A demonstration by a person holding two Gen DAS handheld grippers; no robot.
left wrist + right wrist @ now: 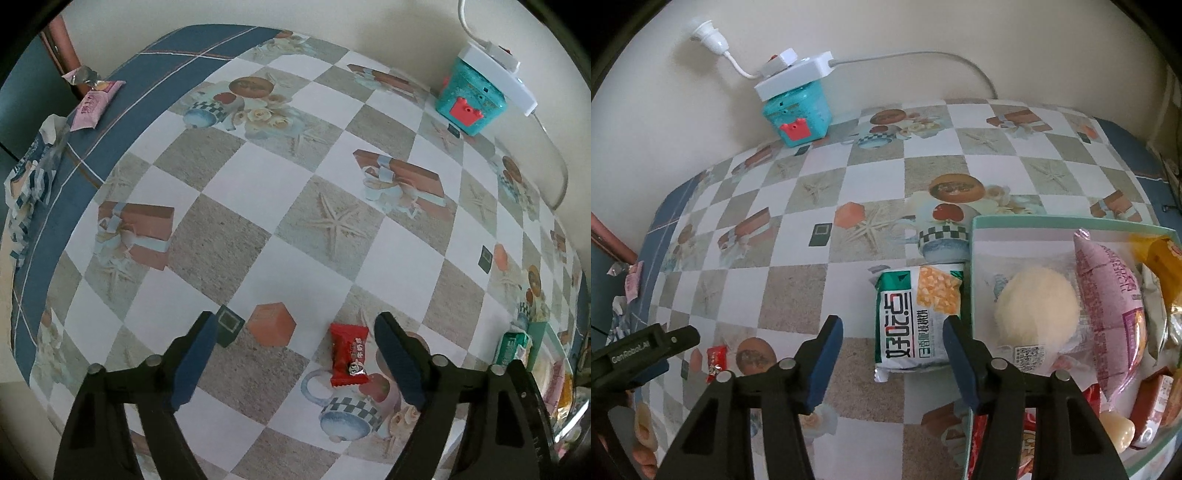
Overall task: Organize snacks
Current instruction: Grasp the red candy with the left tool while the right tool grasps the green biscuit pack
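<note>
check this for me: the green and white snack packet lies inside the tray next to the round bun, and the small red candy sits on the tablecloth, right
Not quite. The green and white snack packet lies on the tablecloth, outside the tray and against its left wall; the round bun is inside. The right wrist view shows this. The small red candy does sit on the tablecloth.

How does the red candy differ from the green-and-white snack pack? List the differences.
The red candy is a small all-red wrapper with crimped ends; the green-and-white snack pack is much bigger, with yellow pieces pictured. The candy lies on open tablecloth; the pack lies beside the tray. Both lie flat outside the tray, each between open fingers.
</note>
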